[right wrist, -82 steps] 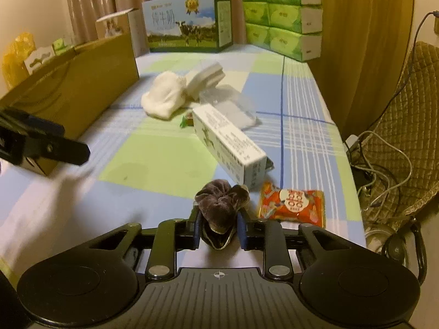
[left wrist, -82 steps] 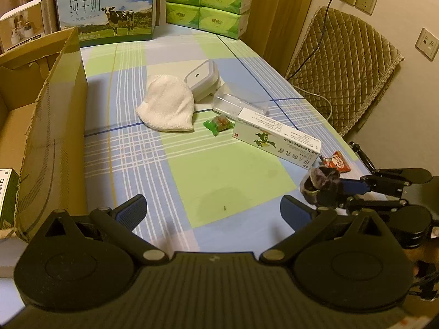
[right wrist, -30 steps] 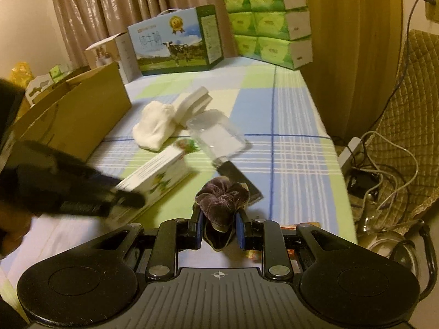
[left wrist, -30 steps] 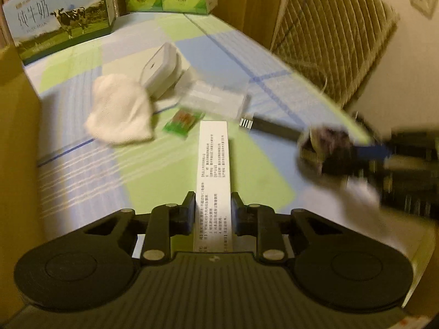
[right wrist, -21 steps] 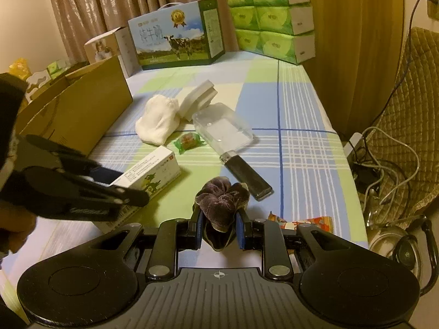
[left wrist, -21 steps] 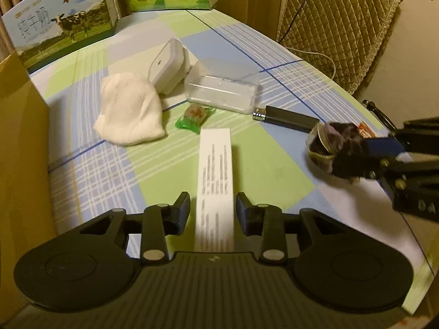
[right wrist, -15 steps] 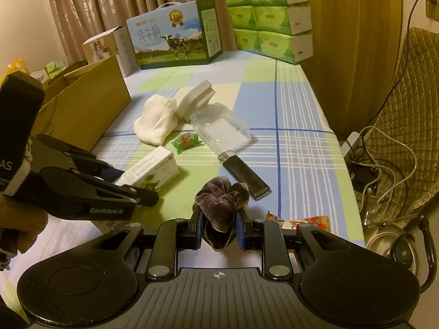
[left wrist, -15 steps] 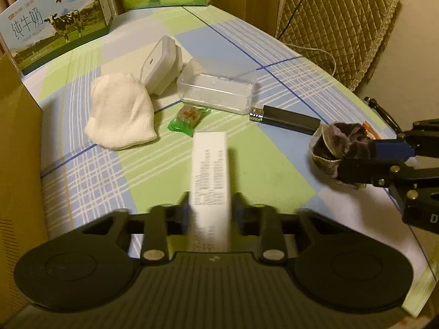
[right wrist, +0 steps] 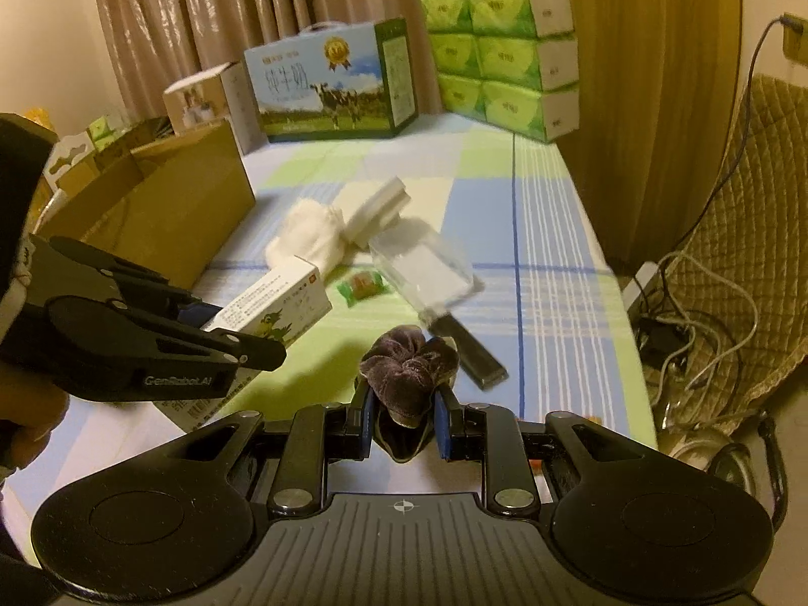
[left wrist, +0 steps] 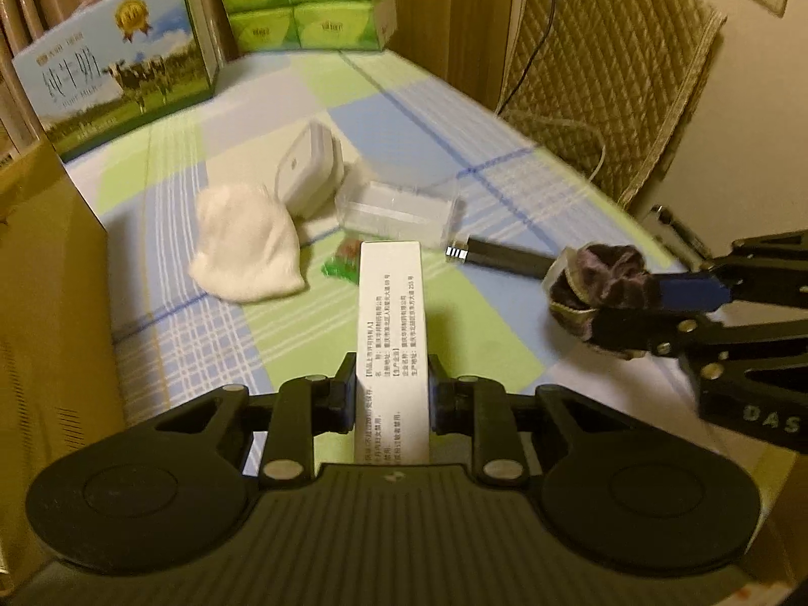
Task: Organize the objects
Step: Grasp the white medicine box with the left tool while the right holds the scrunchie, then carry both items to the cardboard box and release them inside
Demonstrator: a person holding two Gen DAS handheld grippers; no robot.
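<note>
My left gripper [left wrist: 389, 396] is shut on a long white carton [left wrist: 391, 333], held lengthwise above the checked tablecloth; in the right wrist view the carton [right wrist: 275, 305] shows a green cartoon print. My right gripper [right wrist: 404, 421] is shut on a dark velvet scrunchie [right wrist: 409, 366], also seen at the right of the left wrist view as the scrunchie [left wrist: 601, 290]. On the cloth lie a white cloth bundle [left wrist: 247, 250], a white lidded box [left wrist: 308, 171], a clear plastic box [left wrist: 399, 212], a green candy [left wrist: 343, 262] and a black stick [left wrist: 505, 255].
An open cardboard box [right wrist: 151, 212] stands at the left of the table. A milk carton case [right wrist: 328, 83] and stacked green tissue packs [right wrist: 505, 53] line the far edge. A quilted chair [left wrist: 601, 76] and cables [right wrist: 707, 313] sit off the right side.
My left gripper went from open to shut on the white carton and lifted it off the cloth, uncovering the black stick. My right gripper rose a little with the scrunchie.
</note>
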